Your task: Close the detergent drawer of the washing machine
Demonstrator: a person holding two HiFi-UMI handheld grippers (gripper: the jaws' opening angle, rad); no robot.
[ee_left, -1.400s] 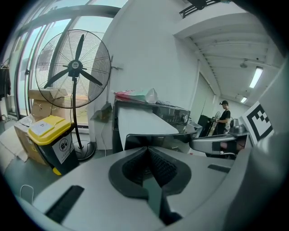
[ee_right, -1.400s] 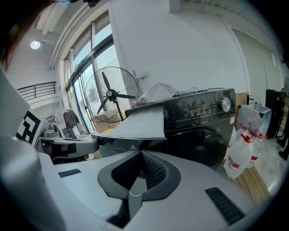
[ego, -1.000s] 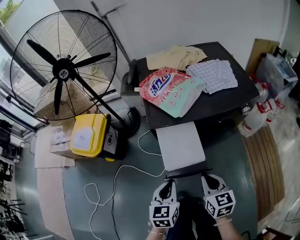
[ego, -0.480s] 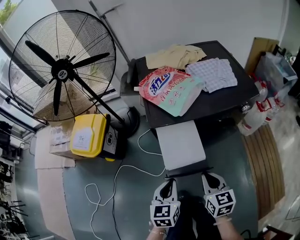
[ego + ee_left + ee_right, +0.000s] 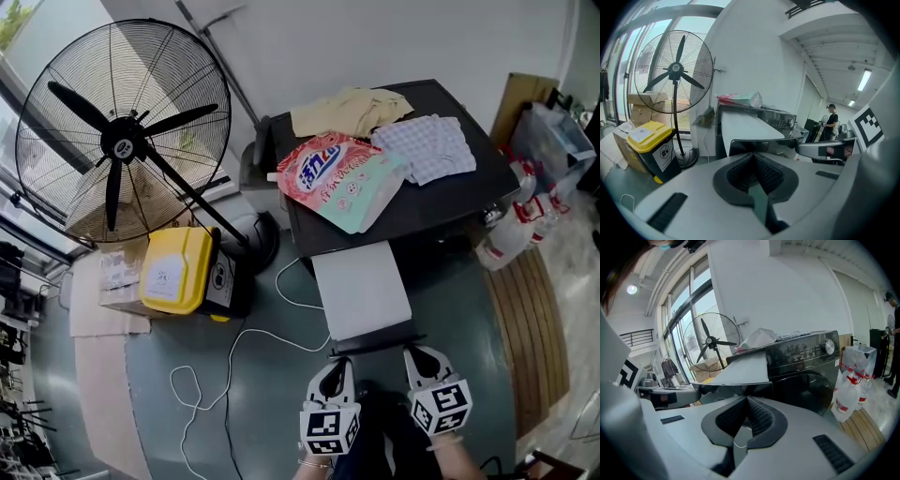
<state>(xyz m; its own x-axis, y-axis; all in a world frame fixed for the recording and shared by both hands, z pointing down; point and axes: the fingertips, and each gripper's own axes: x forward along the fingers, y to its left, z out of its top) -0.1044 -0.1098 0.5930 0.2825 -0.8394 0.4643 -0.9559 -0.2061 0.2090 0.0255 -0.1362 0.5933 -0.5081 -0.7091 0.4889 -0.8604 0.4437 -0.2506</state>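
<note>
The black washing machine (image 5: 441, 202) stands ahead, and its pale grey detergent drawer (image 5: 361, 289) is pulled far out toward me. The drawer's dark front panel (image 5: 375, 344) lies just beyond both grippers. My left gripper (image 5: 335, 367) is shut and empty, its tips close to the panel's left end. My right gripper (image 5: 419, 359) is shut and empty near the right end. Whether either one touches the panel I cannot tell. In the left gripper view the drawer (image 5: 745, 125) rises right behind the shut gripper (image 5: 753, 157). The right gripper view shows the drawer (image 5: 743, 366) and machine front (image 5: 806, 376) past the shut gripper (image 5: 747, 401).
A pink detergent bag (image 5: 342, 178), beige clothes (image 5: 352, 111) and a checked cloth (image 5: 427, 148) lie on the machine top. A big standing fan (image 5: 117, 141) and a yellow bin (image 5: 178, 270) are at the left, a white cable (image 5: 234, 352) crosses the floor, and bottles (image 5: 511, 234) stand at the right.
</note>
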